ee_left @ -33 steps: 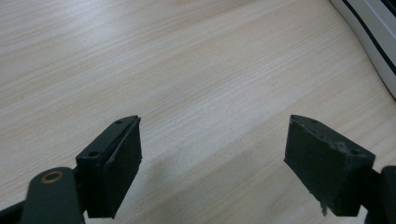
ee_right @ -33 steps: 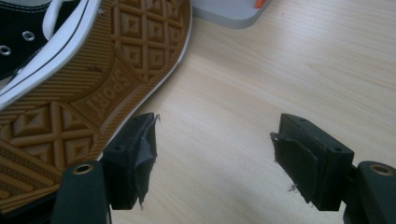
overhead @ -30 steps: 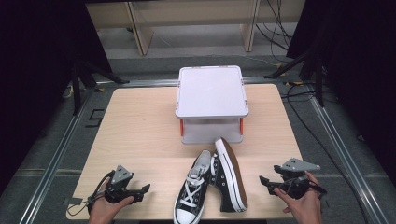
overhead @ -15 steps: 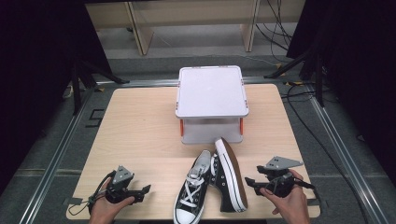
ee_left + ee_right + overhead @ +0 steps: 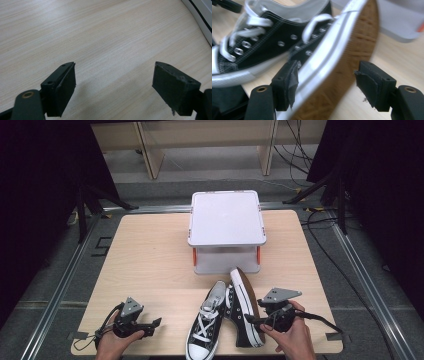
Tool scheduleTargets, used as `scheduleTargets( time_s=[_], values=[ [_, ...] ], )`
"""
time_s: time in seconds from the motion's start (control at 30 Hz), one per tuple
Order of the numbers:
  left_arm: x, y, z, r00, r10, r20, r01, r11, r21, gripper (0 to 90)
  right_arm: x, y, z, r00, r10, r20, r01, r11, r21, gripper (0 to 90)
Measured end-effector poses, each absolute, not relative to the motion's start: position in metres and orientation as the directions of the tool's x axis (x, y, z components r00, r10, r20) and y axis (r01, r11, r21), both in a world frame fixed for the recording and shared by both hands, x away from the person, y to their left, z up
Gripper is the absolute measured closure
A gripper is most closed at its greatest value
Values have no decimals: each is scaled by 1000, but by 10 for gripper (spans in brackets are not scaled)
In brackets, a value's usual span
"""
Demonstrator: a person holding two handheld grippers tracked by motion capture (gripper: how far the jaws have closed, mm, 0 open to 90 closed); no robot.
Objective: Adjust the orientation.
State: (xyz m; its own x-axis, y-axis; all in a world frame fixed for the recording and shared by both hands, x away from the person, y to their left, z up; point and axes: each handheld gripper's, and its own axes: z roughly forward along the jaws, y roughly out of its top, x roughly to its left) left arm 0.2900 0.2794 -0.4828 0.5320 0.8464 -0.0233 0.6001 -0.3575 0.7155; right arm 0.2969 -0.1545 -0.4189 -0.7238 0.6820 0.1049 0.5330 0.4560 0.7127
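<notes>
Sneakers show no readable brand or writing. Right claw points in at the tipped sneaker, its jaws just opening and wide around the sole's edge, pads not pressing. The upright sneaker lies beside it. Left claw gapes low over the worktop.

Right hand-held gripper: jaws wide apart, just opening, straddling tipped sneaker's brown sole edge; second sneaker behind; counter beneath.
</notes>
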Motion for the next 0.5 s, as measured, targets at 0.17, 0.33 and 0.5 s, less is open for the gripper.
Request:
scheduleTargets(
  time_s=[0.17, 0.33, 0.5],
  values=[
    [291, 280, -482, 543, 839, -10, 592, -375, 713, 184, 299, -148, -425, -726, 681, 99, 540, 475, 695, 292],
    [291, 282, -480, 562, 827, -2, 591, -399, 701, 184, 298, -143, -430, -735, 669, 111, 546, 488, 681, 276],
    [290, 280, -482, 542, 840, -13, 593, -372, 714, 184, 297, -142, -432, -739, 666, 101, 553, 516, 654, 301]
  ],
)
